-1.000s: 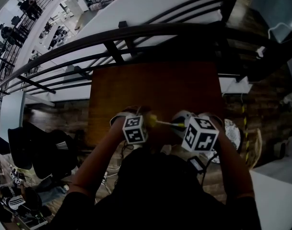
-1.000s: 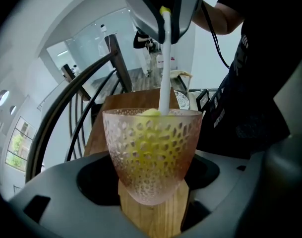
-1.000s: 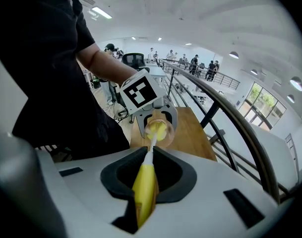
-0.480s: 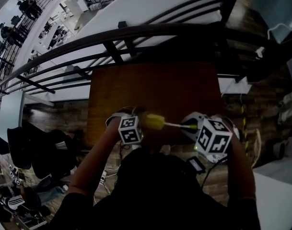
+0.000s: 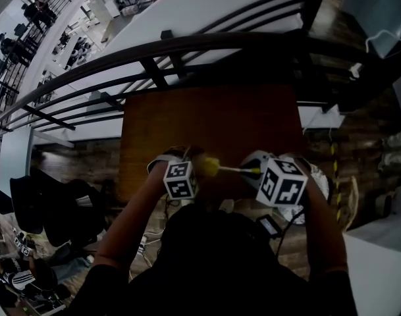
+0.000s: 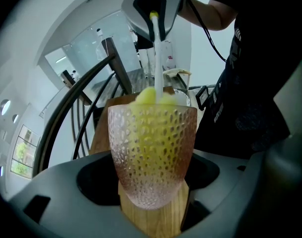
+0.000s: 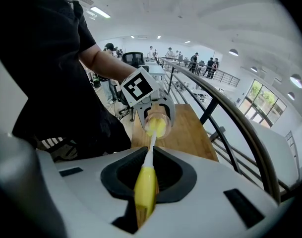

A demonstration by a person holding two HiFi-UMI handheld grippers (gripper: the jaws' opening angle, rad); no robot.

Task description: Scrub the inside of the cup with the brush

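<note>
A pinkish dimpled glass cup [image 6: 151, 148] lies on its side in my left gripper [image 6: 151, 185], which is shut on it near its base. Its mouth points toward my right gripper [image 6: 154, 4]. My right gripper [image 7: 147, 182] is shut on the yellow handle of a brush [image 7: 145, 185]. The white shaft leads to a yellow sponge head [image 7: 157, 128] that sits inside the cup's mouth [image 7: 155, 118]. In the head view both grippers hover over the near edge of the wooden table [image 5: 213, 120], with the brush [image 5: 216, 168] spanning between them.
A dark curved metal railing [image 5: 187, 48] runs just beyond the table's far edge. The person's dark torso and arms fill the near side. Cables and a chair stand on the floor to the left [image 5: 49, 209].
The right gripper drew back to the right, pulling the sponge head partly out, then pushed left again so the head sits in the cup. The left gripper shifted slightly left.
</note>
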